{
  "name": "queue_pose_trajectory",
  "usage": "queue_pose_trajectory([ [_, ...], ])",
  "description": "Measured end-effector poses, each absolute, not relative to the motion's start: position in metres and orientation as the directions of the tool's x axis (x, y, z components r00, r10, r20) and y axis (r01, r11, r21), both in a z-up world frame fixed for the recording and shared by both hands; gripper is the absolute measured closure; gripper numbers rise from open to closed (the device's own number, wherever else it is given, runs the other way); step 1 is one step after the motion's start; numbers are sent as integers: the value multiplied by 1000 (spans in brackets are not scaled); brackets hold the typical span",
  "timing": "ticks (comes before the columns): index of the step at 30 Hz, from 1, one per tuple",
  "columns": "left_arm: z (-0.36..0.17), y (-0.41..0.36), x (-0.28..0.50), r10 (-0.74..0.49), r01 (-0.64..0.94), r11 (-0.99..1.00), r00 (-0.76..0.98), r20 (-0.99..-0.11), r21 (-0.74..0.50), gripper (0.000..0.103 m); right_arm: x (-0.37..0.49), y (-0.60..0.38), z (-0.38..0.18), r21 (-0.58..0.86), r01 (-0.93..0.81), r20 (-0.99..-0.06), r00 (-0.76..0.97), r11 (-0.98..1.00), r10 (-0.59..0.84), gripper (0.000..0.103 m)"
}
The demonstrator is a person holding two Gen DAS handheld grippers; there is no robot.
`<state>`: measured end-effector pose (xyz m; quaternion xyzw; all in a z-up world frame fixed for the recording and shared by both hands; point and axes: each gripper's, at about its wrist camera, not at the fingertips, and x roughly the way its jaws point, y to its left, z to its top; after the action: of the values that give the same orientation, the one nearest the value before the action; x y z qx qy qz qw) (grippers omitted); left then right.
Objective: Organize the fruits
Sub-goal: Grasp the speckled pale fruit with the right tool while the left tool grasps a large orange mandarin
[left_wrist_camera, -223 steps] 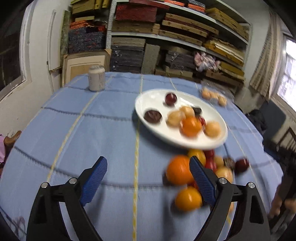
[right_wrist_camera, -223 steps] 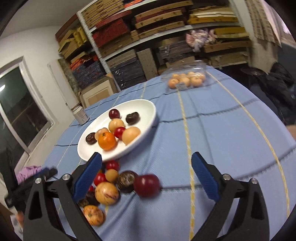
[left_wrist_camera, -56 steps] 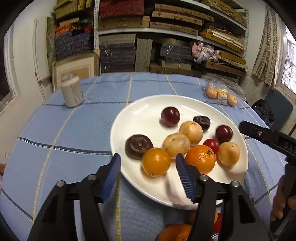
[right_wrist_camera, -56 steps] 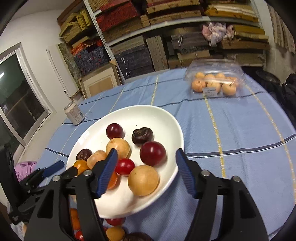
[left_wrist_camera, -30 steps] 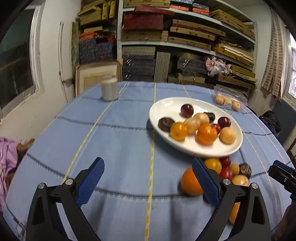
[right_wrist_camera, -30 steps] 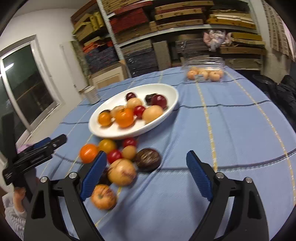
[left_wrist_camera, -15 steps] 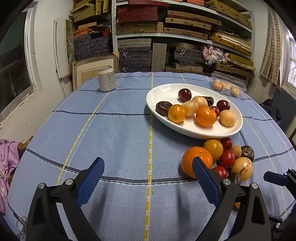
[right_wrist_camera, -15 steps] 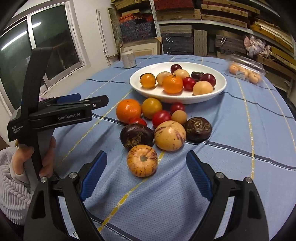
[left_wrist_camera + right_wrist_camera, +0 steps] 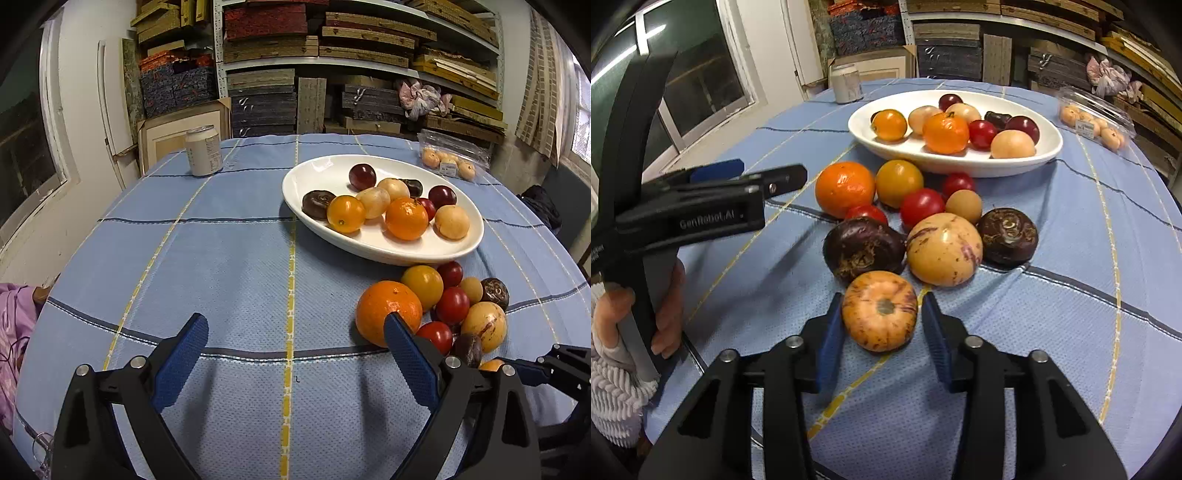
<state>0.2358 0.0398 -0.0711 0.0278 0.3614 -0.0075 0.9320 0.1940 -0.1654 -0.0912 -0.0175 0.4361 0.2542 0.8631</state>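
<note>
Since half a second earlier, the right hand-held gripper (image 9: 882, 332) has been closed onto the streaked orange fruit (image 9: 880, 311), gripped on the table (image 9: 1052, 314) beside the plate (image 9: 960, 162). The left hand-held gripper (image 9: 295, 354) is held wide, empty.

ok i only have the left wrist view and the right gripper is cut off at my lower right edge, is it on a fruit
Observer: Yes. The right gripper has just been closing its jaws, and its pads now sit against both sides of the striped orange fruit.
Operator: lifted yet
Observer: No, it rests on the tablecloth, just in front of the dark purple fruit.
</note>
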Motion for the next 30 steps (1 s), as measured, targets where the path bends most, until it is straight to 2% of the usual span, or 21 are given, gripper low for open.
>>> queue_pose_trajectory([
  [4,-73,33,235,-6,63,996,741,-672,60,6,195,-179,-85,234,-431,-732,511,872,450,65],
  [9,-78,14,239,7,107,986,744,-668,130,6,203,-214,-83,323,-317,-704,549,892,450,65],
  [15,-86,-6,256,-1,154,974,732,-682,165,6,204,-214,-82,314,-320,-707,549,894,446,65],
  [20,-91,12,269,-35,129,989,681,-731,73,3,205,-216,-84,326,-307,-706,549,894,446,65],
  [23,-94,35,264,-13,68,997,655,-755,42,3,206,-217,-85,332,-302,-707,547,894,448,65],
  [27,-91,62,260,-43,13,999,649,-759,-45,3,205,-218,-85,336,-301,-704,549,893,450,65],
  [30,-90,64,263,-66,23,997,650,-757,-67,8,204,-217,-84,333,-302,-704,551,893,449,65],
])
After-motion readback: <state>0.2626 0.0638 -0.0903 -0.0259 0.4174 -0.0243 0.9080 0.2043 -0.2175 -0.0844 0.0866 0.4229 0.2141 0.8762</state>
